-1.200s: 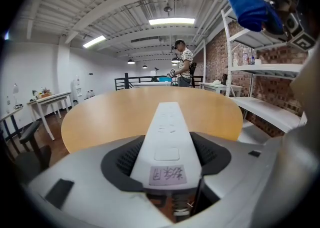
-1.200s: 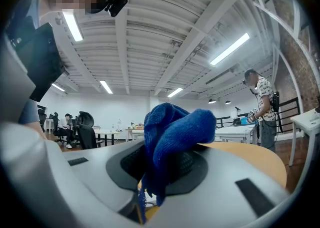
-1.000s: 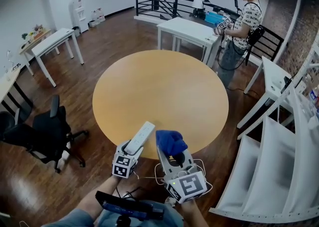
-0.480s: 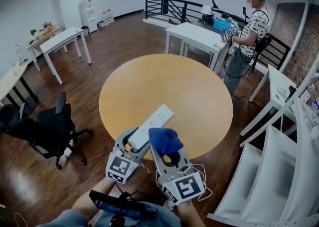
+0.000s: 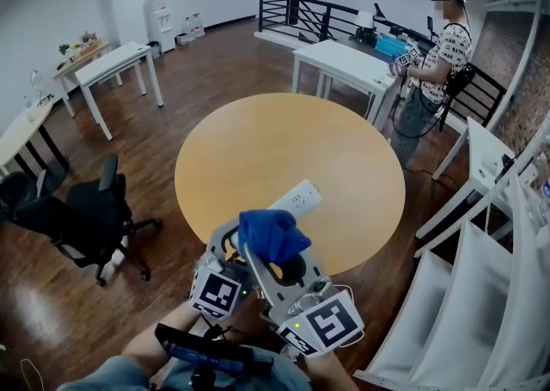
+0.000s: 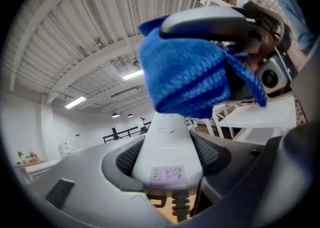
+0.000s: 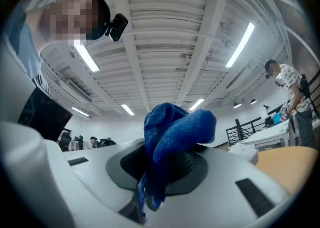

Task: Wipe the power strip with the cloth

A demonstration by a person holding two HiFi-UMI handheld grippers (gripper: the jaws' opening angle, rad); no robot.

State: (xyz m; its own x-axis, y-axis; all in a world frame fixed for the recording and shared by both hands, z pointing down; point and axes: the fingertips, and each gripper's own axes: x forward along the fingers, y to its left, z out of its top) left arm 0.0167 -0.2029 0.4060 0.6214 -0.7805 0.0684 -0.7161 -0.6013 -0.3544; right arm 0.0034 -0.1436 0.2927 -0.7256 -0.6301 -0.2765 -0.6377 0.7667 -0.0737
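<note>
A white power strip (image 5: 296, 201) is held up over the near edge of the round wooden table (image 5: 284, 157), its cord end clamped in my left gripper (image 5: 230, 247). In the left gripper view the strip (image 6: 167, 147) sits between the shut jaws, and the blue cloth (image 6: 192, 79) rests on it further along. My right gripper (image 5: 266, 247) is shut on that blue cloth (image 5: 271, 235), which bunches up over the strip's near half. The right gripper view shows the cloth (image 7: 172, 139) folded between the jaws, pointing up toward the ceiling.
A black office chair (image 5: 82, 213) stands to the left of the table. White desks (image 5: 352, 63) lie beyond it, and a person (image 5: 434, 63) stands at the far right. White shelving (image 5: 490, 269) fills the right side.
Both grippers rose and came together. The power strip tilted up and swung right, and the cloth moved left onto the strip's near half.
</note>
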